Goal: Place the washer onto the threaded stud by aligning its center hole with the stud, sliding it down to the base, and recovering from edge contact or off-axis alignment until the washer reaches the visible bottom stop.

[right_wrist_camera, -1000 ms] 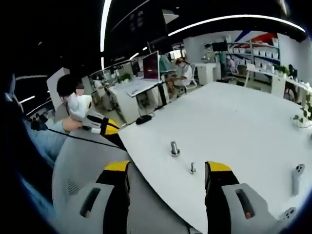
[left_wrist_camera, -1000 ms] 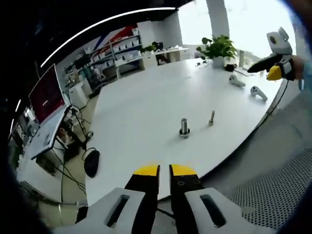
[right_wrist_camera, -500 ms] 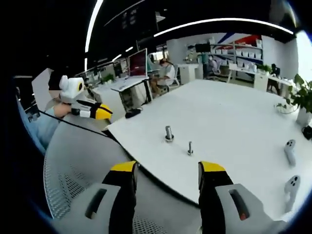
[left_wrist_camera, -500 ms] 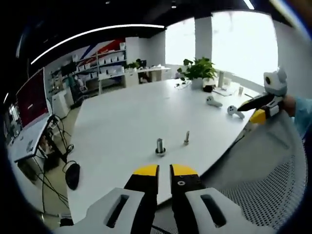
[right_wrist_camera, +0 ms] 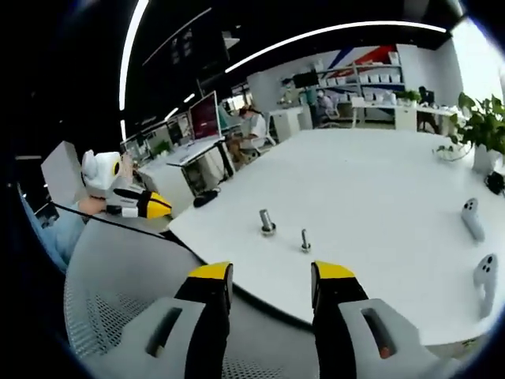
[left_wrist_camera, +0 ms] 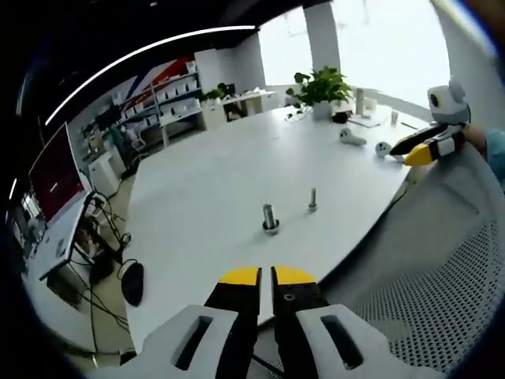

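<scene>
Step in hand: approach, pre-pick. Both grippers are held back off the table edge, above a mesh chair (left_wrist_camera: 442, 308); nothing is gripped yet.

L gripper (left_wrist_camera: 257, 276): jaws drawn almost together, a slit between the yellow tips, nothing held. R gripper (right_wrist_camera: 268, 272): jaws spread wide, nothing between them. The R gripper is also seen far right in the left gripper view, the L gripper far left in the right gripper view, each in a hand.

Task things sit on the white table (left_wrist_camera: 205, 181), near its front edge and well apart from both grippers. Counted: 2 upright metal pieces. The thicker stud (left_wrist_camera: 270, 219) has a wider ring at its foot, possibly the washer already down, or a base flange; too small to tell. Just beside it stands a thinner bolt (left_wrist_camera: 312, 199). Same pair in the right gripper view: stud (right_wrist_camera: 267, 223), bolt (right_wrist_camera: 304, 240). No loose washer can be made out w/ certainty.

Others counted: 2 white controllers (right_wrist_camera: 477, 245) at the far side, 1 potted plant (left_wrist_camera: 319, 85).

Next move, as judged: grippers to be brought in over the table, washer to be located, then picked by its rim & centred over the stud axis.
</scene>
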Motion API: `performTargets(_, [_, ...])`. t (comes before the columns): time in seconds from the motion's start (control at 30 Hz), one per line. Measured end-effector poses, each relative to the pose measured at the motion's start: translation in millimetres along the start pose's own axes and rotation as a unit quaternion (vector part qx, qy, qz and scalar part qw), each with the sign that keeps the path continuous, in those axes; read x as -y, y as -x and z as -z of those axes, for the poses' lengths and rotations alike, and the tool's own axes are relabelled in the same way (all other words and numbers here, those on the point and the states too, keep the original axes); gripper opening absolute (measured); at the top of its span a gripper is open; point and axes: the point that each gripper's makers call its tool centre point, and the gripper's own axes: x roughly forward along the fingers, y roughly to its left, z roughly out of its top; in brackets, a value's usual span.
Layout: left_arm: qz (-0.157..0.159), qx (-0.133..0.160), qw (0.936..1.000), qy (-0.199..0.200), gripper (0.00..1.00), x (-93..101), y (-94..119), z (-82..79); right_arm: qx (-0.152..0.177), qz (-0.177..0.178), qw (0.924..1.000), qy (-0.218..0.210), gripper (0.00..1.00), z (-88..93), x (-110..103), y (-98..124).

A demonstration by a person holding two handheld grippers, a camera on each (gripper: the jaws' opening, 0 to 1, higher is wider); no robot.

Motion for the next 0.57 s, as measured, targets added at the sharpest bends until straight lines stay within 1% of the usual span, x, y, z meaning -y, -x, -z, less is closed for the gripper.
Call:
performTargets(0.1, [-0.005,-0.009,0.9999,0.0,0.02,-2.0,-1.8,2.6,-0.007,-0.003,1.0,0.0,0.42,2.1,-1.2,-0.4])
performTargets(0.2, [-0.004,-0.01,0.9999,0.002,0.02,-1.9,-0.9,3.3,0.003,-0.006,1.0,0.0,0.42,-0.8,-1.9,-0.5])
performTargets(0.3, [-0.003,-0.01,0.9999,-0.002,0.02,-1.5,-0.8,3.9,0.006,-0.004,0.9999,-0.008,0.42,0.0,-1.5,0.6])
performTargets(0.4, [-0.004,-0.015,0.9999,0.0,0.02,-1.3,-1.8,4.6,0.001,-0.012,0.9998,-0.013,0.42,1.7,-3.1,-0.1])
performTargets(0.5, [0.0,-0.025,0.9997,-0.003,0.02,0.7,-1.8,8.3,-0.001,-0.013,0.9998,-0.014,0.42,2.9,-3.6,0.2])
performTargets(0.57, [0.001,-0.026,0.9996,-0.006,0.02,2.0,-1.6,8.7,0.002,-0.015,0.9997,-0.02,0.42,3.2,-3.8,1.1])
